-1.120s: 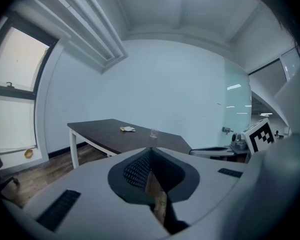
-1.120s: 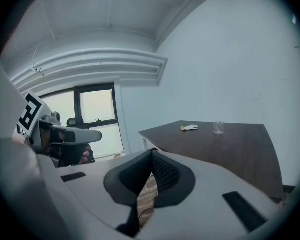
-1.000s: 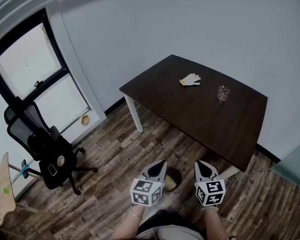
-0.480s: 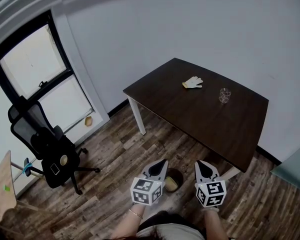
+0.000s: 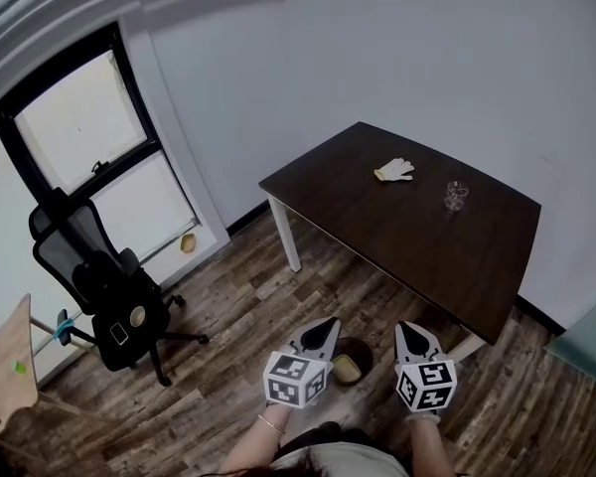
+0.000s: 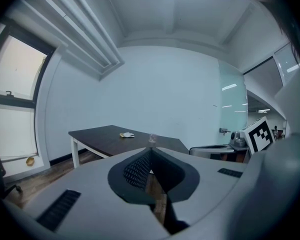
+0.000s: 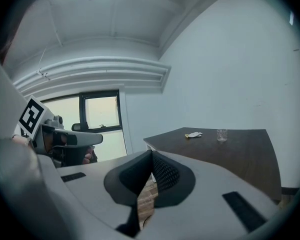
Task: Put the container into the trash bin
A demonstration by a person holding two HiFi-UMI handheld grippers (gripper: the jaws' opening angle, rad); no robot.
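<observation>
Dark rectangular table (image 5: 417, 251), small clear container (image 5: 456, 196), crumpled white glove (image 5: 394, 171)

Left gripper (image 5: 327, 325) and right gripper (image 5: 406, 328) sit side by side, jaws closed and empty.

A dark bench (image 5: 397, 241) on white legs is set near the pale wall (image 5: 427, 58), over a wood-plank floor (image 5: 243, 301). A white glove (image 5: 394, 171) is laid by the bench's far edge. A black office chair (image 5: 104, 286) is parked below the window (image 5: 79, 157), and a small yellow thing (image 5: 188, 242) is seen at the window's foot. A light wooden board (image 5: 5, 366) is glimpsed at the left edge.
</observation>
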